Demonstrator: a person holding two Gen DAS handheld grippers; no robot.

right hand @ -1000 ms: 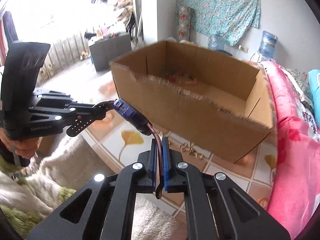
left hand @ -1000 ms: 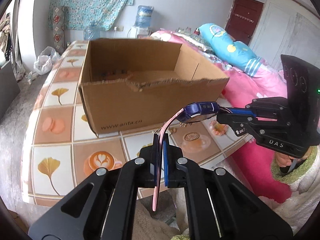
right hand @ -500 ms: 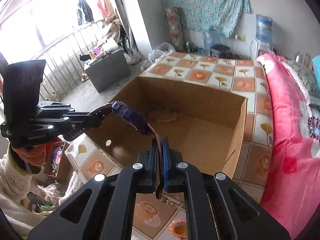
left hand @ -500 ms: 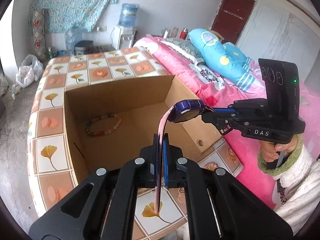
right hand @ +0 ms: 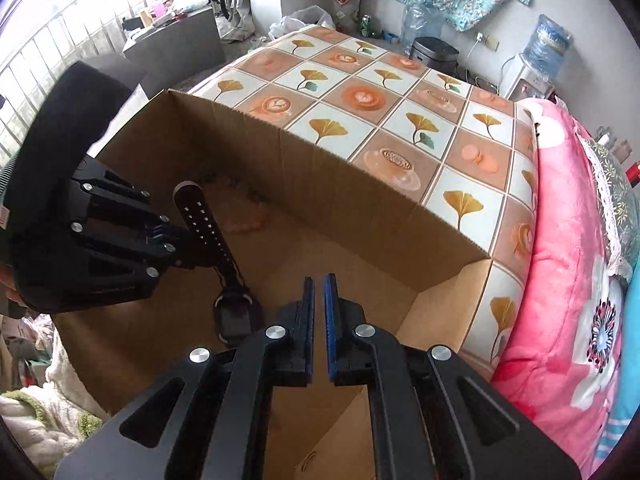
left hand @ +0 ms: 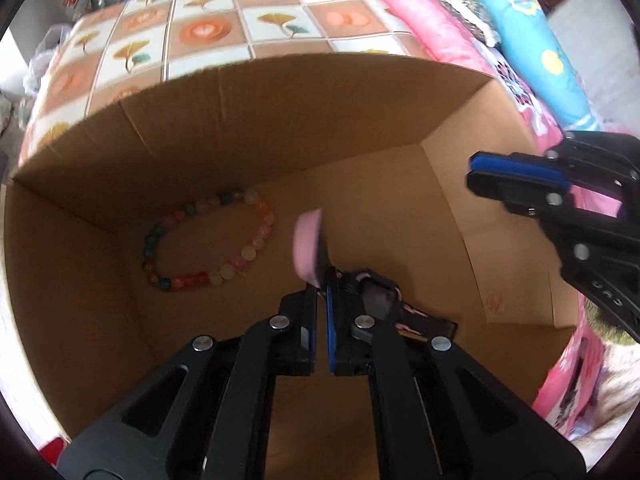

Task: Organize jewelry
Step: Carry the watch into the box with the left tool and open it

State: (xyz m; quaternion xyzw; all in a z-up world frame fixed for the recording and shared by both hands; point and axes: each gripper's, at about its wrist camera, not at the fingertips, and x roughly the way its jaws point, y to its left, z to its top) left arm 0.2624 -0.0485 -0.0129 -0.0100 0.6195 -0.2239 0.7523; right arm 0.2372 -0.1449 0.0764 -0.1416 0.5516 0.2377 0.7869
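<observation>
Tiled tabletop carries the cardboard box, inside which a bead bracelet lies flat on the floor. Left gripper is clenched on the watch, whose strap runs upright with the case hanging low, just above the box floor. Right gripper stands nearly closed on nothing, just beside the case.

- Box: matt brown corrugated cardboard.
- Bracelet: glossy beads.
- Watch strap: matt rubbery plastic.
- Tablecloth: smooth, slightly glossy.

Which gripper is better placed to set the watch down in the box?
Left: the left gripper grips the watch strap above the box floor; the right gripper is empty.
</observation>
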